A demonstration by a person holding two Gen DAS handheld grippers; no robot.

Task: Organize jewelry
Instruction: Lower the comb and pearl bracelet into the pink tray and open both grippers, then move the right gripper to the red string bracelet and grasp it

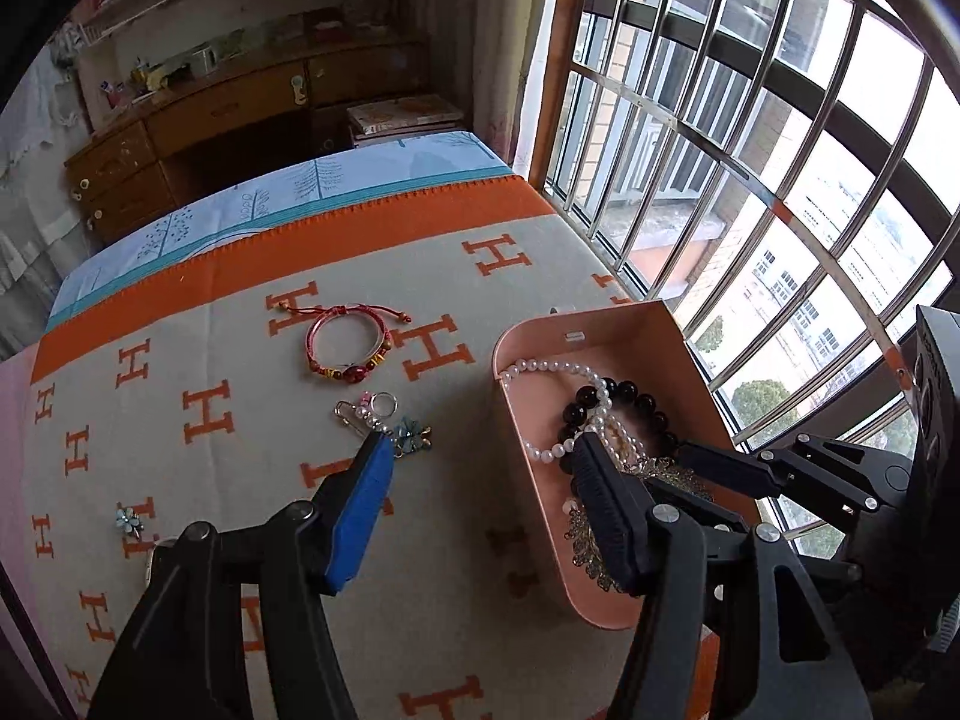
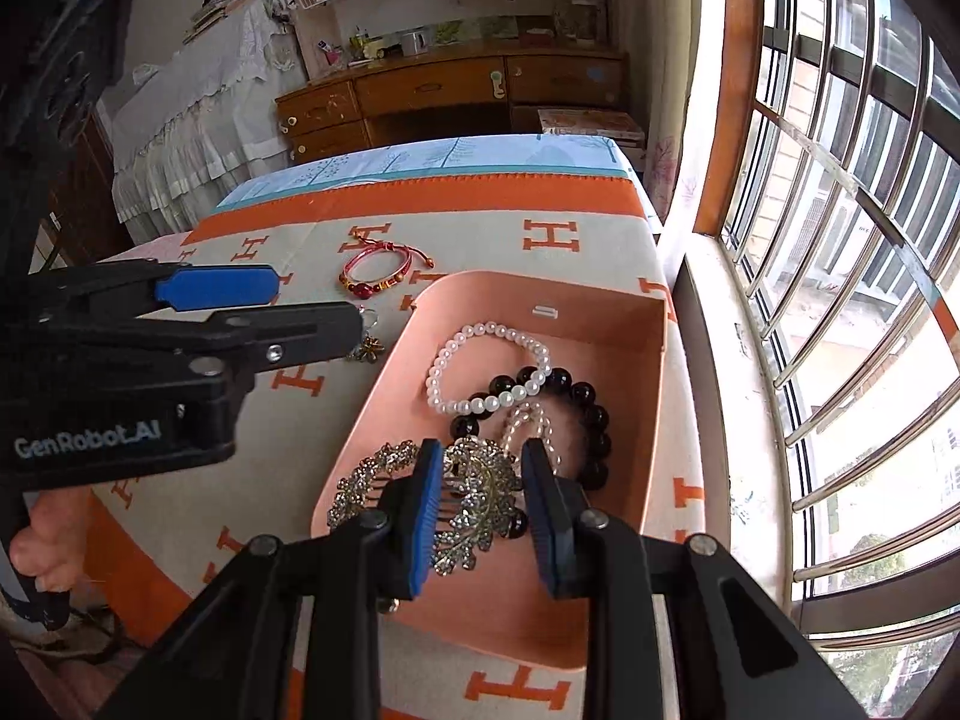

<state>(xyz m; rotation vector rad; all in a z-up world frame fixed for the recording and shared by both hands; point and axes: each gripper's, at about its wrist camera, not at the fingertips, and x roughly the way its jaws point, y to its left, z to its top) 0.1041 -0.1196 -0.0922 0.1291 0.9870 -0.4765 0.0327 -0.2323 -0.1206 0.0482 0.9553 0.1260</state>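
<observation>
Fingers of left gripper (image 1: 480,444) spread wide, empty, above table (image 1: 240,300); flower charm (image 1: 128,519), keyring charms (image 1: 384,420) and red bracelet (image 1: 348,345) not yet stowed. Pink tray (image 2: 651,372) already holds pearl bracelet (image 2: 489,369), black bead bracelet (image 2: 576,396). Right gripper (image 2: 480,468) parted, straddling rhinestone comb (image 2: 474,498) in tray, grip unclear. Judged past halfway

Pink tray (image 2: 651,354) holding pearl bracelet (image 2: 480,369), black beads (image 2: 591,414), rhinestone comb (image 2: 474,498), red bracelet (image 1: 348,345) perhaps flat on blanket
</observation>
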